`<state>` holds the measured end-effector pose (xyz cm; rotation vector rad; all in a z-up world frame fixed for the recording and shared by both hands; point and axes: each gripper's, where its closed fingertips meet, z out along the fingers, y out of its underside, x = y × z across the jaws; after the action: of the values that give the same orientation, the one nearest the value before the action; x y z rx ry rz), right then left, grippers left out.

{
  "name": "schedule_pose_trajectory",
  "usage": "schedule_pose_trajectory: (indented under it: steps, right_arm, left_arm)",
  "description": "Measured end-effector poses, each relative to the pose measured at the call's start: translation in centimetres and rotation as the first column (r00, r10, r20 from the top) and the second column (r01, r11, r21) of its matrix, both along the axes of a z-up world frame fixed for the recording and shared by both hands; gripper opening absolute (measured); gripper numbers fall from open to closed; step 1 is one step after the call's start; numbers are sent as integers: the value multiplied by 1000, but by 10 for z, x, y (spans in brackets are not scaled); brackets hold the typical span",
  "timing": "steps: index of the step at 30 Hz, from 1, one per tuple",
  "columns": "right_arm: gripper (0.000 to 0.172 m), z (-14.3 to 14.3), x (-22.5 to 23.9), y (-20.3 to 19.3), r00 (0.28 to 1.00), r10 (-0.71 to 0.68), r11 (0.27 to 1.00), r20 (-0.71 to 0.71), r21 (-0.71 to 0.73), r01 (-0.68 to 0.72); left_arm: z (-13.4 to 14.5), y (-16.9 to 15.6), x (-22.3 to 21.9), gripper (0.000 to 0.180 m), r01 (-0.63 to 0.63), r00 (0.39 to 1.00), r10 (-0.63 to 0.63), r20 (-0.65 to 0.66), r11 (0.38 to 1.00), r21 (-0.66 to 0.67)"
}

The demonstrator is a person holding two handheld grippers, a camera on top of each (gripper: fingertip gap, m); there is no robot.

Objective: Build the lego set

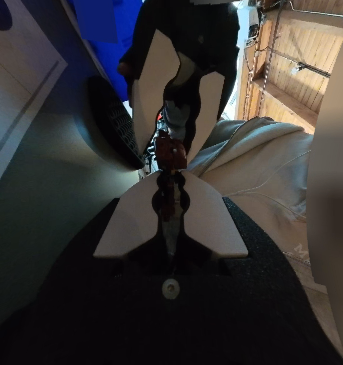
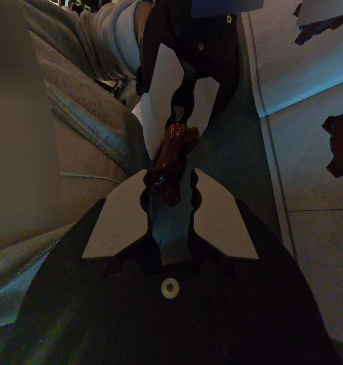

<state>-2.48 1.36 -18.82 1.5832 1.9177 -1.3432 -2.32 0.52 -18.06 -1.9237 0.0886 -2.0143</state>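
Note:
My left gripper [image 1: 171,172] is shut on a dark red-brown glossy clip-like object [image 1: 170,152], which sticks out beyond its fingertips. The same object shows in the right wrist view [image 2: 172,146], running from the left gripper [image 2: 174,142] opposite down between my right gripper's fingers. My right gripper [image 2: 170,170] is open: the object lies close to its left finger [image 2: 127,207], and a clear gap separates it from the right finger [image 2: 216,207]. In the left wrist view the right gripper [image 1: 167,155] faces mine, its fingertips on either side of the object's far end.
A person in a pale zipped hooded jacket [image 1: 255,158] with a white cable stands close at the right. A black round mesh part [image 1: 115,122] sits on a pale surface at the left. Wooden boards [image 1: 295,59] lie beyond. Pale wall panels [image 2: 304,79] carry dark brown shapes [image 2: 338,146]. My left and right fingertips are right by each other.

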Motion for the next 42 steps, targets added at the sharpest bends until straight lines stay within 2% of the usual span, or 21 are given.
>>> schedule_pose_trajectory:
  steps: [4,8,11,15,27,36,42]
  right_arm:
    - [41,4,-4,5,999,-44,999,-16,9,44]
    - [48,0,-19,14,986,-158,985,-56,58,161]
    - [45,0,-31,18,971,-216,972,-100,72,223]
    - [42,-6,-27,21,980,-179,970,-89,153,191]
    - [21,1,-23,17,990,-113,986,-83,111,121]
    - [20,-1,-20,14,992,-105,992,-64,67,109]
    - [19,-1,-13,8,999,-37,999,-31,25,37]
  left_arm:
    - [-1,1,-2,13,-13,1000,13,5,1000,-13]
    - [-3,2,-2,13,-26,1000,25,-12,999,-20]
    - [-6,4,0,13,-28,999,27,-29,999,-29]
    - [-6,10,-5,13,-66,998,65,-12,996,-59]
    - [-6,8,-4,13,-56,998,57,11,995,-78]
    - [-8,5,-1,13,-44,999,43,-17,997,-59]
    - [-9,0,3,13,-4,999,3,-43,999,-43]
